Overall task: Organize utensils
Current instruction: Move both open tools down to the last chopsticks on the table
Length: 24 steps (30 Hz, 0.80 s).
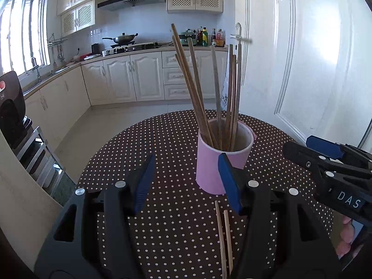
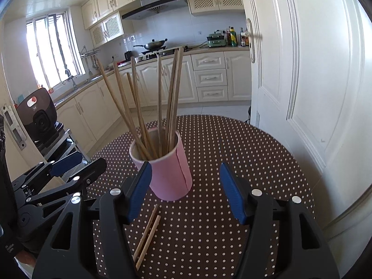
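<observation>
A pink cup (image 1: 210, 172) stands upright on the polka-dot table (image 1: 167, 139) and holds several wooden chopsticks (image 1: 200, 88). It also shows in the right wrist view (image 2: 171, 174) with the chopsticks (image 2: 148, 107) fanned out. Two loose chopsticks (image 1: 224, 234) lie on the cloth in front of the cup, also seen in the right wrist view (image 2: 147, 234). My left gripper (image 1: 187, 176) is open and empty just in front of the cup. My right gripper (image 2: 186, 186) is open and empty, to the cup's right. Each gripper shows in the other's view: the right (image 1: 325, 162), the left (image 2: 58, 174).
The round table's edge (image 2: 302, 162) lies near a white door (image 2: 313, 69) on the right. A metal rack with a dark appliance (image 2: 39, 118) stands to the left. Kitchen cabinets and a stove with a wok (image 1: 123, 38) are far behind.
</observation>
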{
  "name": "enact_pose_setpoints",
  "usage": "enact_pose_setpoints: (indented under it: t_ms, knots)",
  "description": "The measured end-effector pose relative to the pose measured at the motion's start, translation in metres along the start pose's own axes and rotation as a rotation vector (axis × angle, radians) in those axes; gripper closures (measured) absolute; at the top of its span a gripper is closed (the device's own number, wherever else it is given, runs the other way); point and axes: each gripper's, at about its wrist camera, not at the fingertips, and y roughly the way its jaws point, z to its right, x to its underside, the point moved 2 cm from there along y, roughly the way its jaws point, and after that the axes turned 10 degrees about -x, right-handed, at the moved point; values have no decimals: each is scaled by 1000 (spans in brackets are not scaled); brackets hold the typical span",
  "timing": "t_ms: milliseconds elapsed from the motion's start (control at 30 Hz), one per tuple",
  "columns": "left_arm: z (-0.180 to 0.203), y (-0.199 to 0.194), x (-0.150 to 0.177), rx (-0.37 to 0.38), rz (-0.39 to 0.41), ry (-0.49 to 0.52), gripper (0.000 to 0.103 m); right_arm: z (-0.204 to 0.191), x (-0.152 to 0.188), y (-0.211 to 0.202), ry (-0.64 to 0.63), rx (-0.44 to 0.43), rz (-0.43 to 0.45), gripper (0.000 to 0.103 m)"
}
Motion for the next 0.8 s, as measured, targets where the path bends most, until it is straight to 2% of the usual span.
enact_pose_setpoints:
  t_ms: [233, 400, 467, 800]
  knots:
    - [6, 15, 19, 23, -106, 55, 46, 5, 15, 10, 27, 0, -64, 45]
    - [9, 26, 32, 116, -231, 85, 45, 7, 26, 15, 15, 7, -107, 45]
    - [11, 29, 34, 123, -259, 105, 45, 7, 29, 17, 12, 6, -132, 45]
    - [26, 58, 53, 159, -528, 197, 45, 11, 45, 25, -25, -5, -309, 43]
